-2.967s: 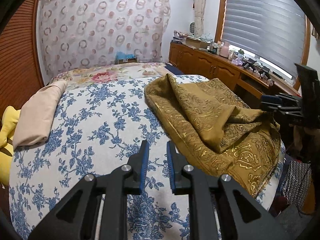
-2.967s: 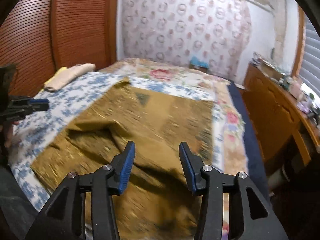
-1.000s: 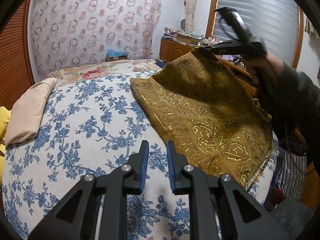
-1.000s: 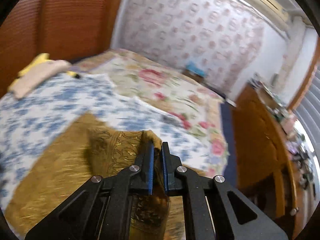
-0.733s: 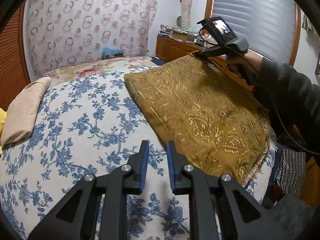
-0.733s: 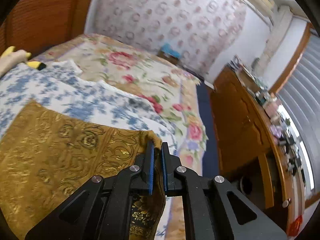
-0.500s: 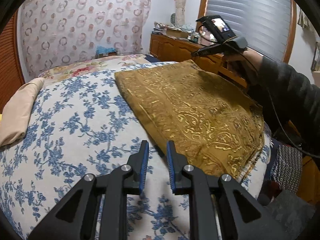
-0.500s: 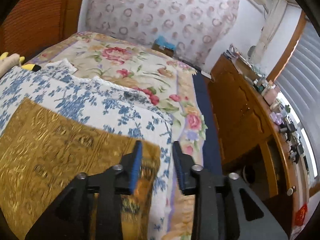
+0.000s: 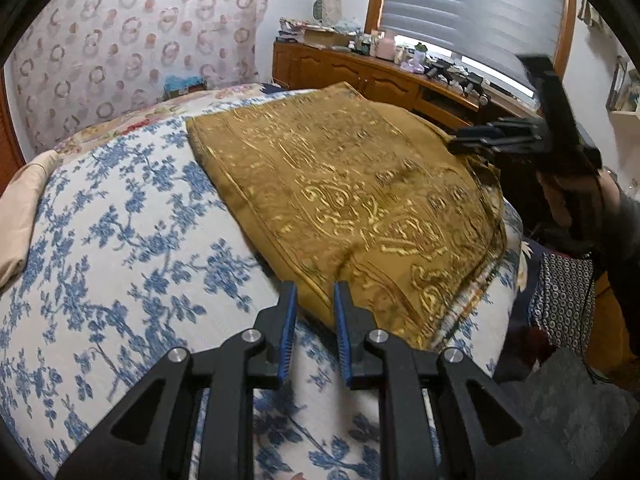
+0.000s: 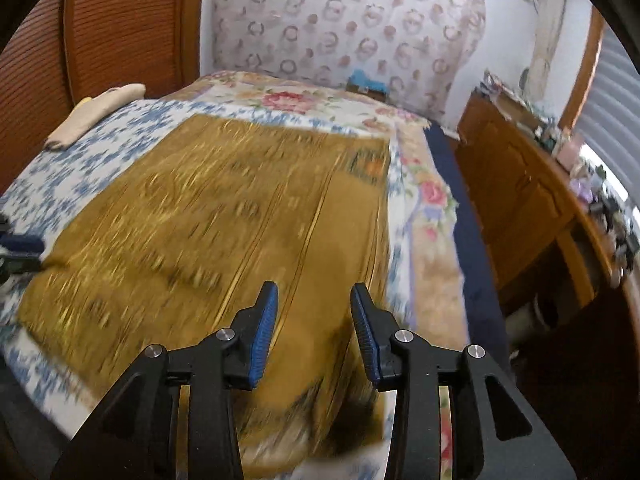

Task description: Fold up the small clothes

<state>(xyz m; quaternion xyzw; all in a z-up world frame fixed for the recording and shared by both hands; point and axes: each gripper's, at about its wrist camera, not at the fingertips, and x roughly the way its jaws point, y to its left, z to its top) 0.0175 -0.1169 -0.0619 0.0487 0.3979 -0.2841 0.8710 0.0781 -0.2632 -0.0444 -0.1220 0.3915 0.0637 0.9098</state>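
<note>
A golden-brown brocade cloth [image 9: 352,184] lies spread flat on the blue-flowered bedspread [image 9: 120,240]. My left gripper [image 9: 315,296] hovers just short of the cloth's near corner, its jaws a narrow gap apart with nothing between them. In the right wrist view the cloth [image 10: 224,216] is blurred by motion. My right gripper [image 10: 315,300] stands open above its near edge and holds nothing. A hand holds the right gripper [image 9: 476,140] at the cloth's far right corner in the left wrist view. The left gripper [image 10: 20,256] shows at the picture's left edge.
A folded beige cloth [image 9: 20,208] lies on the far left of the bed [image 10: 96,112]. A wooden cabinet [image 9: 380,76] with clutter on top runs along the window wall [image 10: 520,184]. A patterned bag [image 9: 564,300] stands beside the bed's right edge.
The right gripper lifted a corner of the cloth, laid it out flat, let go, and drew back along the bed's edge. The left gripper moved closer to the cloth's near corner.
</note>
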